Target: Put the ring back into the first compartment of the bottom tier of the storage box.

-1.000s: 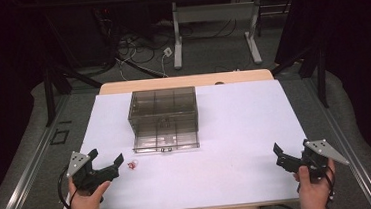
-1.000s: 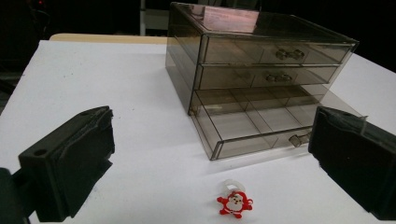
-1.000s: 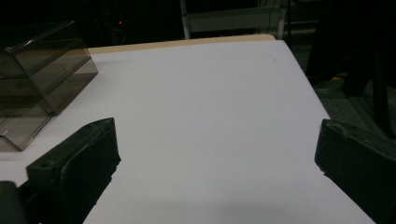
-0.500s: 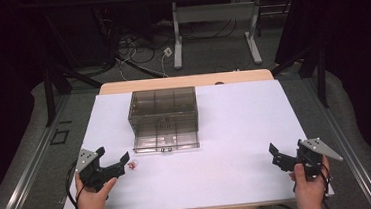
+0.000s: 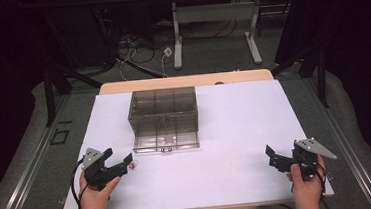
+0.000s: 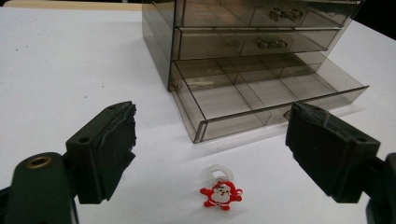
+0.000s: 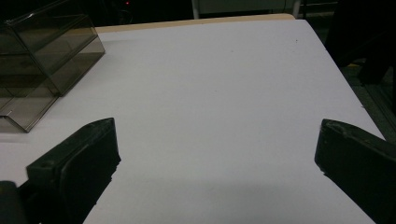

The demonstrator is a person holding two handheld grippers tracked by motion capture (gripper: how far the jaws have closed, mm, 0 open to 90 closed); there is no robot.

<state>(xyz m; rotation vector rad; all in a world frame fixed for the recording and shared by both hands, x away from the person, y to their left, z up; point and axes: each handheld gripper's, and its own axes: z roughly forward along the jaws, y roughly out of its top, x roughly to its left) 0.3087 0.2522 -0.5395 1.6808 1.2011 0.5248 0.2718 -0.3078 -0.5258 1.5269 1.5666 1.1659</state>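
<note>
A white counter (image 5: pixel 235 130) is lying under both grippers, with broad bare room across its right half and along the near edge. A smoky clear drawer cabinet (image 5: pixel 163 111) is standing toward the far left-centre, its bottom drawer (image 6: pixel 261 100) pulled out toward the person and showing empty compartments.

The left gripper (image 5: pixel 120 165) is sitting low at the near left corner, held in the person's left hand (image 5: pixel 94 194), its fingers (image 6: pixel 105 149) spread wide and gripping nothing. A small red Santa ring (image 6: pixel 220 193) is lying on the counter between them, just in front of the open drawer and apart from it.

The right gripper (image 5: pixel 273 158) is hovering near the right edge in the right hand (image 5: pixel 305 185), its fingers (image 7: pixel 84 163) likewise parted and empty over bare counter.

No readable writing is showing.
</note>
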